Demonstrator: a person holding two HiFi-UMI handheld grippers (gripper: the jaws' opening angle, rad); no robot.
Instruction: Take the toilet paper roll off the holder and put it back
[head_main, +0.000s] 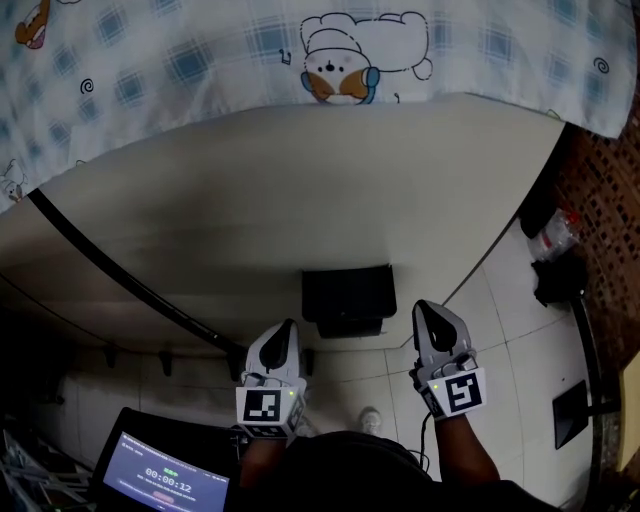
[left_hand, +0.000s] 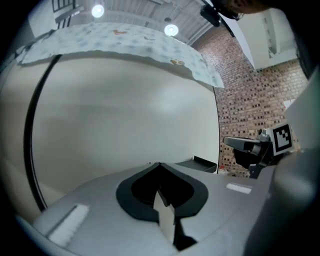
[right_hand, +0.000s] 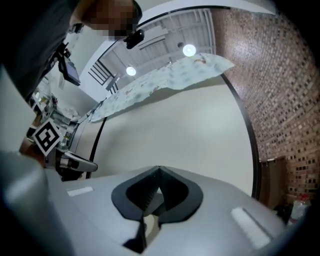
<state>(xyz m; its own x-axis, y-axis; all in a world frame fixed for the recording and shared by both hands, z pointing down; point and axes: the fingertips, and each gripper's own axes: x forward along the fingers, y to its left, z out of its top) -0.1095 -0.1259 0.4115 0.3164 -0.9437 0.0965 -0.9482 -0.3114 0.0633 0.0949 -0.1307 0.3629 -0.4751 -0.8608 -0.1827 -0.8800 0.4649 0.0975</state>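
Note:
No toilet paper roll shows in any view. A black box-shaped holder (head_main: 348, 298) is fixed low on the beige wall (head_main: 300, 190); its top edge also shows as a holder (left_hand: 204, 163) in the left gripper view. My left gripper (head_main: 288, 326) is just below and left of the holder, jaws shut with nothing between them. My right gripper (head_main: 424, 308) is just right of it, also shut and empty. Each gripper view shows its own closed tips, left gripper (left_hand: 159, 164) and right gripper (right_hand: 159, 169), pointing at the bare wall.
A blue checked cloth (head_main: 250, 50) with a cartoon print hangs over the wall top. A black pipe (head_main: 120, 275) runs diagonally down the wall. A screen (head_main: 165, 480) with a timer sits at bottom left. At the right are tiled floor (head_main: 510, 330), brick wall (head_main: 605, 190) and a plastic bottle (head_main: 555, 235).

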